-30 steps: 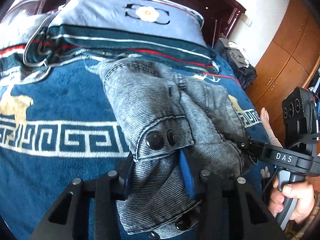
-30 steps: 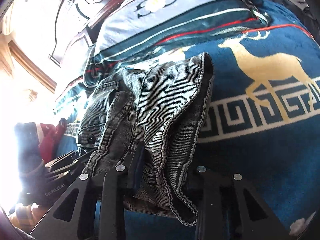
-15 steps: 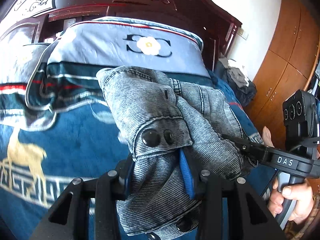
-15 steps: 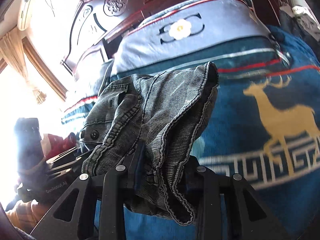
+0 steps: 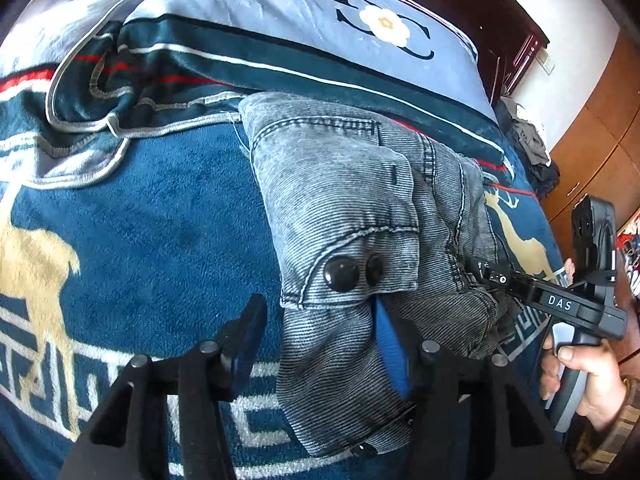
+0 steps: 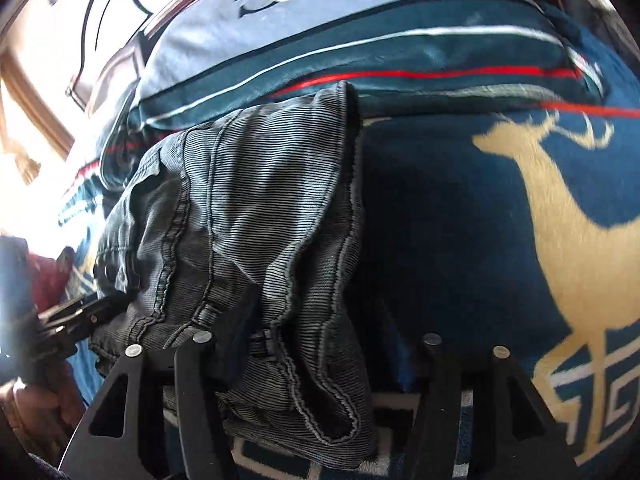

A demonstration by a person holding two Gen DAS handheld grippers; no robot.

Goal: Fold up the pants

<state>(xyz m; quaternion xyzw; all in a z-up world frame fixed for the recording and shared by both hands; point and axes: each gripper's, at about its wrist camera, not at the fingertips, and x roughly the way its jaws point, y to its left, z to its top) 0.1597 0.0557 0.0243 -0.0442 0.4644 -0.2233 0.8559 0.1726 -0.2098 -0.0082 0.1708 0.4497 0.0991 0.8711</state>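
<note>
Half a second ago we carried the folded grey jeans [image 5: 344, 208] clamped and lifted toward the pillow [image 5: 288, 20]; now they lie on the blue deer blanket [image 5: 132, 216], their far edge just beside the pillow's striped border. On the left, our left gripper [image 5: 320, 336] has its jaws opening: the left pad stands clear of the denim, the blue right pad is still against it. On the right, our right gripper [image 6: 316, 356] is opening too, the jeans' hem loose between the fingers. We judge the fold is placed and being released. The bundle's long axis runs near to far, its buttoned flap [image 5: 352, 272] nearest us.
</note>
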